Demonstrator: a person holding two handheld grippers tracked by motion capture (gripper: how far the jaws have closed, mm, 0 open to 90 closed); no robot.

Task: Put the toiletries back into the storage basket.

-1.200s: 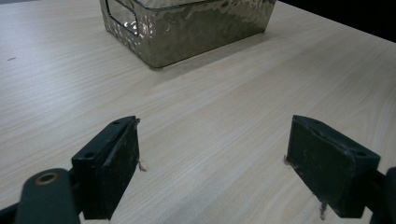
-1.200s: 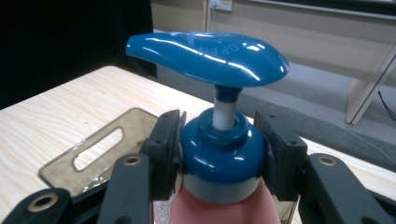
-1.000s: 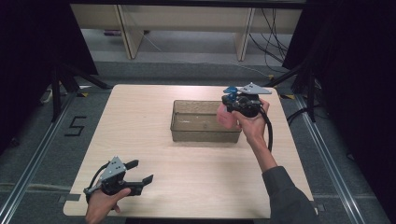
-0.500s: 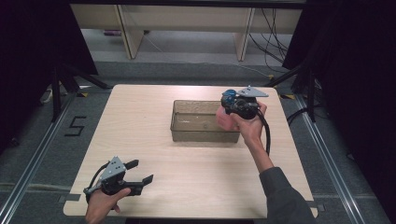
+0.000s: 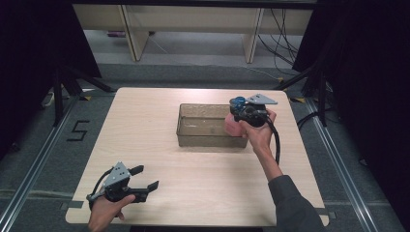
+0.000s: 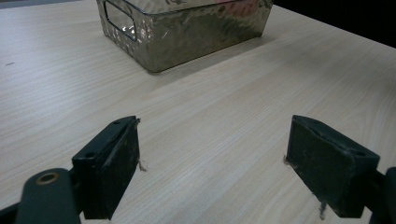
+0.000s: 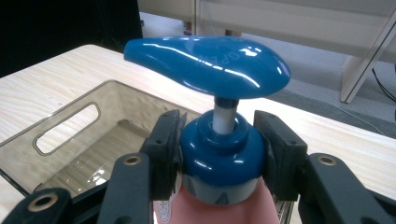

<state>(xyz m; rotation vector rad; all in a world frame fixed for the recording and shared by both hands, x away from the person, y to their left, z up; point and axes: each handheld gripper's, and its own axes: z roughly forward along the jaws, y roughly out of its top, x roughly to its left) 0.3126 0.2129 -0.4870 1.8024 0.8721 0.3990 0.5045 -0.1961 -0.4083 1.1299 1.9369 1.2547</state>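
Fingers (image 7: 163, 154) of the right gripper (image 7: 219, 158) pinch the pump bottle's (image 7: 219, 182) collar above the bin (image 5: 203, 133), not yet lowered; left gripper (image 6: 212, 163) spread, idle.

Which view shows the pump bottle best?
The right gripper view: the pump bottle sits close up, its blue collar clamped in the right tool. High view: small, pink body by the bin. Left gripper view: a pink blur through the bin wall.
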